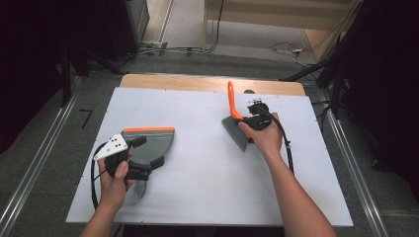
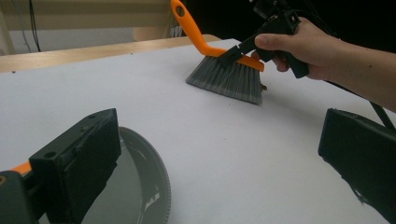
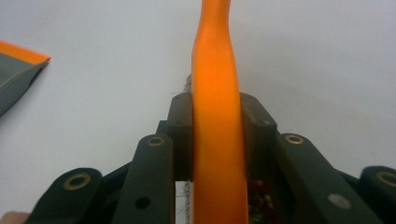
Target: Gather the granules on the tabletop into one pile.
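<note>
From the high view, a white board [image 1: 207, 163] covers a wooden table [image 1: 197, 81] set on a grey floor, with dark curtains at both sides, metal rails along the table's edges and cables [image 1: 188, 49] trailing across the floor beyond. At the near left, the left hand [image 1: 116, 185] holds the left gripper [image 1: 148, 152] with its 2 jaws spread wide over a grey dustpan [image 1: 153, 145] with an orange front edge, which lies flat on the board; the pan's handle is partly covered by the gripper. At the right, the right hand [image 1: 267, 138] holds the right gripper [image 1: 247, 121] clamped on an orange brush [image 1: 233, 106], its grey bristles down on the board and its handle pointing up and away. The left gripper view shows 2 black jaws standing far apart, the dustpan's curved rim [image 2: 154, 182] under the left 1, and across the board the brush [image 2: 229, 74] with a hanging hole in its handle, something the high view is too small to show. The right gripper view shows both jaws pressed against the orange handle [image 3: 217, 140]; the bristles are almost wholly hidden behind it, and a corner of the dustpan [image 3: 18, 70] is cut off at the left edge.
</note>
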